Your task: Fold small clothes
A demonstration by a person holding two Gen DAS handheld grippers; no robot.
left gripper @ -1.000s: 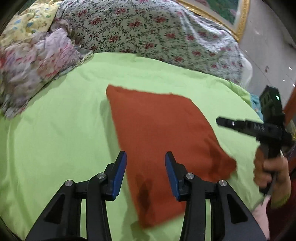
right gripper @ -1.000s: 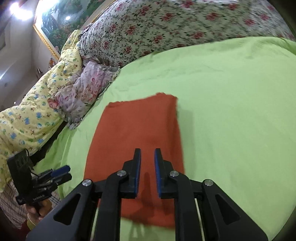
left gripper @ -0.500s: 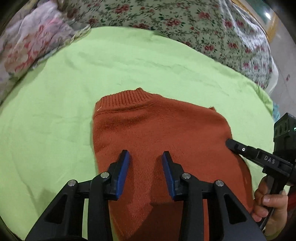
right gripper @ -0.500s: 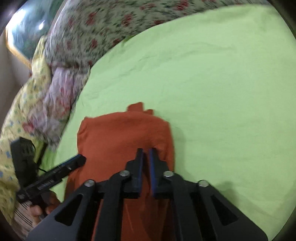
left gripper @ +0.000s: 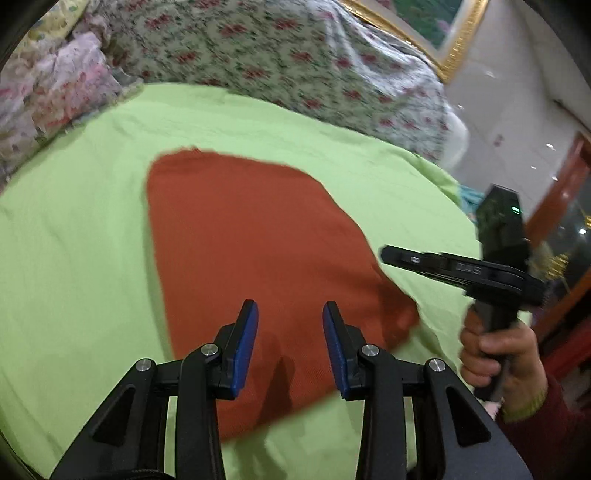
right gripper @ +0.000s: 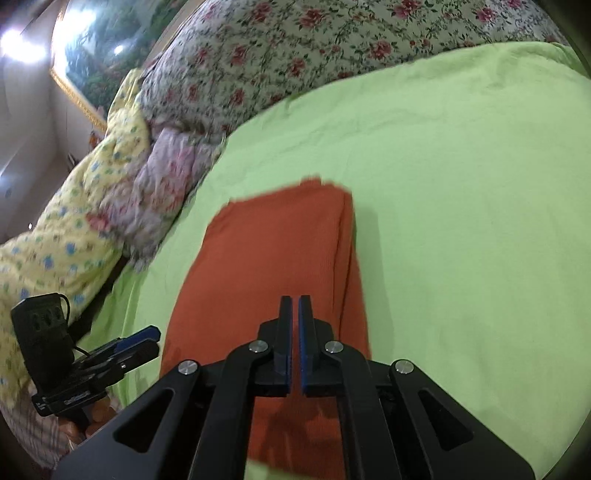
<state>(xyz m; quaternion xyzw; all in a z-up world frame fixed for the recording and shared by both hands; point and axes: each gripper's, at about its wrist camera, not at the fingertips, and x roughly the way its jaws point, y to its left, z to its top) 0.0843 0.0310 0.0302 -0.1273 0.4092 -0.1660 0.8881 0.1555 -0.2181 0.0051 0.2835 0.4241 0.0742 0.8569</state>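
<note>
Lying flat on the green sheet (left gripper: 74, 258), the rust-orange knit sweater (left gripper: 258, 240) is folded into a rough rectangle. Left gripper (left gripper: 290, 314) hovers over it partly open, holding nothing; right gripper (right gripper: 294, 306) pinched closed, empty.

Folded sweater (left gripper: 258, 266) flat on the bed (left gripper: 74, 258), directly ahead of and below the left gripper (left gripper: 290, 345). Right gripper (left gripper: 391, 256) off to its right, beyond the sweater's edge. Quilts (left gripper: 280, 62) heaped behind the sweater, more bedding (left gripper: 48, 96) piled far left. Framed picture (left gripper: 439, 33) behind, upper right.
</note>
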